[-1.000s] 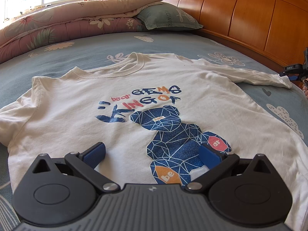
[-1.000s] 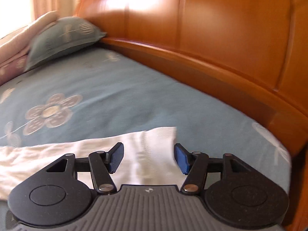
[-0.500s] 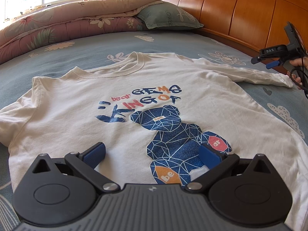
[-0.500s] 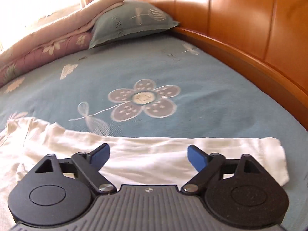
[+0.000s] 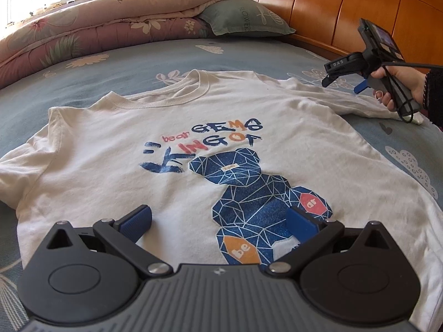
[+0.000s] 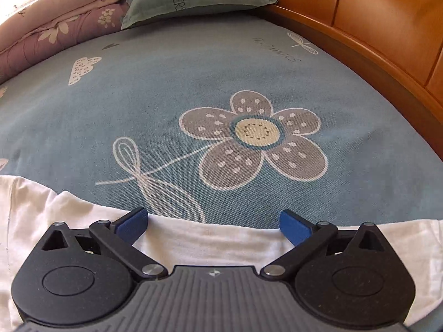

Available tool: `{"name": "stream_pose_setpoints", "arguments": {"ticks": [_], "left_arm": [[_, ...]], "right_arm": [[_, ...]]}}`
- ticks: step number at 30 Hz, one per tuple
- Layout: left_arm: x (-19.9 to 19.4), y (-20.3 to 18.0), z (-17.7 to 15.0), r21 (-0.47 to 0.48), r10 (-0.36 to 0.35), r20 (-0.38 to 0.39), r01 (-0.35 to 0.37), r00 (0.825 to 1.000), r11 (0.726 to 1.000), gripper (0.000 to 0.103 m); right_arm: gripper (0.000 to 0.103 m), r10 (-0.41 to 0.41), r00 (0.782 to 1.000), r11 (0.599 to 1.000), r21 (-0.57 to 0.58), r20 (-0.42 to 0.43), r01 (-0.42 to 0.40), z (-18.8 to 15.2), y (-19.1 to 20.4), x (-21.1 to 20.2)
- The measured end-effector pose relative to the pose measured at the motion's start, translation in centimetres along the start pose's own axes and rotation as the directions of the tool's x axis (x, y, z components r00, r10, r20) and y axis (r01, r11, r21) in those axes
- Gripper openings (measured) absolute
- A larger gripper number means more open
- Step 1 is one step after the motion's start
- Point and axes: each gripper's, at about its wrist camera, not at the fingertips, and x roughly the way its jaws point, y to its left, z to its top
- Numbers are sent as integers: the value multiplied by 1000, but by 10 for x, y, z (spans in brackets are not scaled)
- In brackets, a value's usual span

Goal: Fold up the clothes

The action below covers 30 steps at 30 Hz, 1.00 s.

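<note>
**Right sleeve lined up for first fold**

Spread face up across the middle of the bed (image 5: 116,63), collar toward the far edge by the folded quilt (image 5: 83,27) and pillow (image 5: 243,16): a white T-shirt (image 5: 138,171), flat and nearly free of creases. Printed on the chest, a blue faceted bear under coloured lettering. Short left sleeve out toward the bed's left edge; right sleeve (image 5: 360,102) stretched toward the headboard (image 5: 346,5) side, slightly rumpled along its length.

Left gripper (image 5: 218,218) poised low over the hem near the bed's front edge, jaws apart, nothing between the pads, probably waiting to take the lower corner once the sleeve is dealt with.

Right gripper (image 6: 213,221), held in a hand (image 5: 401,83) with a dark cuff, over the right sleeve (image 6: 210,243) partway along it. Jaws just been opening and now spread wide, white cloth below and between them but not pinched. Likely reason for the wide stance: room to straddle the sleeve's upper edge before closing.

No fold made yet, by the look of the cloth. Thin jersey, so likely to sag and drag if lifted from one point only.
</note>
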Motion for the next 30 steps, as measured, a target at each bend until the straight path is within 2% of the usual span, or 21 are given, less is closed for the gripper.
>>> {"name": "stream_pose_setpoints", "arguments": {"ticks": [2, 4, 6, 8, 10, 12, 16, 19, 21, 23, 26, 29, 30], "left_arm": [[-3, 0, 1, 6, 14, -10, -14, 1000, 1000, 102], [-5, 1, 2, 7, 29, -12, -29, 1000, 1000, 102], [-5, 2, 2, 4, 46, -13, -46, 999, 999, 102], [-5, 3, 2, 2, 50, -17, -50, 999, 999, 102], [-5, 4, 2, 3, 46, -21, -46, 999, 999, 102], [-5, 7, 2, -1, 38, -25, -38, 999, 999, 102], [-4, 9, 2, -9, 33, -31, -33, 999, 999, 102], [-5, 8, 2, -9, 35, -34, -35, 999, 999, 102], [-6, 8, 3, -13, 38, -38, -39, 999, 999, 102], [-8, 9, 3, -16, 49, -42, -50, 998, 999, 102], [-12, 9, 5, -3, 65, -39, -66, 997, 998, 102], [-17, 10, 6, 9, 50, -27, -50, 998, 999, 102], [-17, 11, 6, 11, 50, -28, -50, 998, 999, 102]], "right_arm": [[103, 82, 997, 997, 5, 2, -82, -3, 9, -22], [103, 141, 989, 990, 9, -53, -141, -9, 24, -36], [103, 162, 979, 987, 9, -122, -162, -15, 44, -35], [103, 132, 979, 991, -1, -158, -134, -21, 64, -25], [103, 56, 986, 998, -28, -160, -61, -22, 77, -5], [103, 10, 994, 998, -54, -106, -16, -20, 85, 9], [103, -1, 999, 999, -47, -32, 0, 1, 86, 29], [103, 25, 999, 997, -67, -34, -27, 14, 84, 36], [103, 35, 998, 997, -63, -46, -38, 16, 84, 26], [103, 88, 996, 994, -69, -34, -90, 12, 88, 6], [103, 199, 977, 973, -104, -78, -206, 2, 109, -20], [103, 244, 958, 951, -154, -151, -267, -11, 137, -26], [103, 236, 958, 948, -177, -163, -263, -15, 147, -23]]}}
